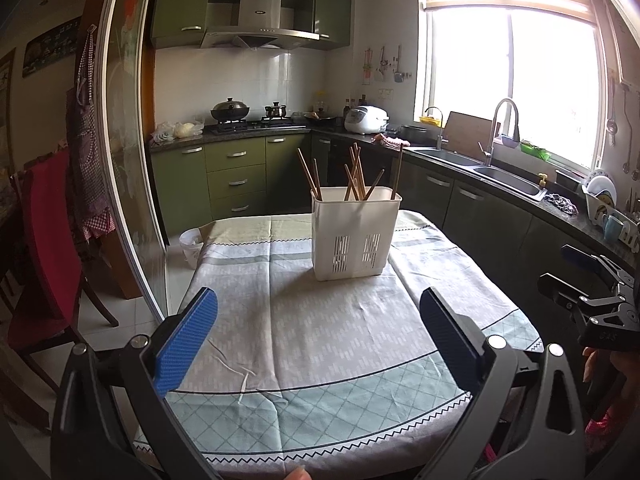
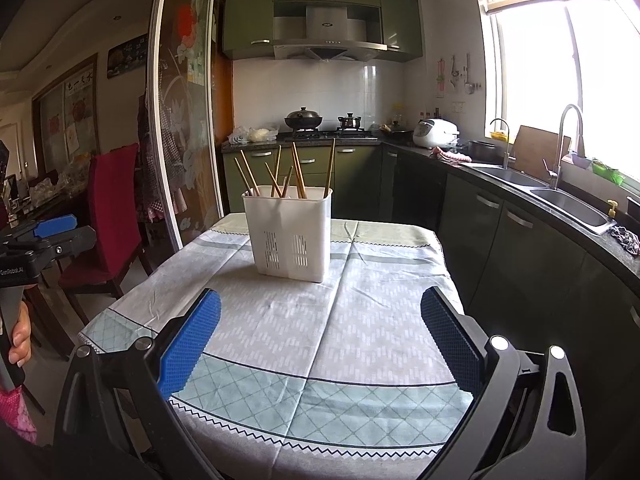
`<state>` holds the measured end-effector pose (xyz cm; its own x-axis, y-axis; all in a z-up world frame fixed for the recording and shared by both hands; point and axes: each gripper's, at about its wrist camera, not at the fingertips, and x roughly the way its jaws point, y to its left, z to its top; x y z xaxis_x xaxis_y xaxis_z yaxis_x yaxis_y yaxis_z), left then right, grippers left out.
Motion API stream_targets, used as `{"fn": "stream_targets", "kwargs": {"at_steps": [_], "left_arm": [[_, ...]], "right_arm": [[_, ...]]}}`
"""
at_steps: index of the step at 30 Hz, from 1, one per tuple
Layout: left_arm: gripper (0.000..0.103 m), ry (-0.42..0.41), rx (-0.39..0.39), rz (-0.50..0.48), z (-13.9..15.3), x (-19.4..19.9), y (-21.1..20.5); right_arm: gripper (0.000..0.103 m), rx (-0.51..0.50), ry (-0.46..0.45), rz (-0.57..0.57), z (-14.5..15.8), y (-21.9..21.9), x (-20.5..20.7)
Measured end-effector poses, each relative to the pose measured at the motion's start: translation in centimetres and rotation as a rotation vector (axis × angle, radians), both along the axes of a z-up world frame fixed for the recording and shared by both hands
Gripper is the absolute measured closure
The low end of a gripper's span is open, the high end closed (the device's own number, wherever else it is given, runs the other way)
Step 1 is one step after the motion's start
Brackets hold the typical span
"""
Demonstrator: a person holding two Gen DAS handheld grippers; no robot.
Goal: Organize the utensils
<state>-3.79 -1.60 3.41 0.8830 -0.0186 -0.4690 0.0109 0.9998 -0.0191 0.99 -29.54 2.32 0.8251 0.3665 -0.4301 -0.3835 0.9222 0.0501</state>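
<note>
Left wrist view: left gripper [image 1: 318, 342] has its jaws spread wide, nothing between them, hovering over the bare cloth of the table [image 1: 320, 332] on the near side of the holder. The white holder [image 1: 354, 236] stands upright on the table, toward its far half. The chopsticks [image 1: 354, 172] are all inside the holder, leaning at mixed angles, tips up. I count roughly eight, but they overlap against the dark cabinets, so that's uncertain. The right gripper's body shows at the right edge, near side of the holder and off to its right.

Right wrist view: right gripper [image 2: 320, 342] is also spread wide and empty, over the table [image 2: 360, 320] on the near side of the holder [image 2: 290, 236]. Chopsticks [image 2: 292, 172] stand in the holder; no loose ones on the cloth around it. The left gripper [image 2: 54, 226] sits at the left edge, to the left of the holder, held by a hand [image 2: 20, 338].

Judgement: task looks finished or nearly so.

Risks from here:
- Holder is tall, light and top-heavy with the sticks; a gripper clipping a leaning chopstick could tip it.
- The cloth is loose and wrinkled; dragging a gripper across it could pull the holder along.
- Sticks leaning out over the holder's rim may slide or fan out further if it is bumped.
</note>
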Motion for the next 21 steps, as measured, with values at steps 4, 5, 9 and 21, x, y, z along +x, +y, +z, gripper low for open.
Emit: {"fn": "stream_targets", "kwargs": {"at_steps": [4,5,9,21], "left_arm": [[0.007,0.003,0.002,0.004,-0.03,0.19,0.14],[0.007,0.005,0.002,0.004,-0.05,0.25,0.15],[0.007,0.01,-0.002,0.002,-0.16,0.34,0.23],[0.007,0.013,0.007,0.003,-0.21,0.24,0.15]], "right_arm": [[0.005,-0.001,0.004,0.002,-0.11,0.11,0.17],[0.005,0.0,0.004,0.003,-0.12,0.12,0.2],[0.005,0.001,0.005,0.003,-0.12,0.08,0.21],[0.005,0.005,0.005,0.008,-0.27,0.29,0.29]]}}
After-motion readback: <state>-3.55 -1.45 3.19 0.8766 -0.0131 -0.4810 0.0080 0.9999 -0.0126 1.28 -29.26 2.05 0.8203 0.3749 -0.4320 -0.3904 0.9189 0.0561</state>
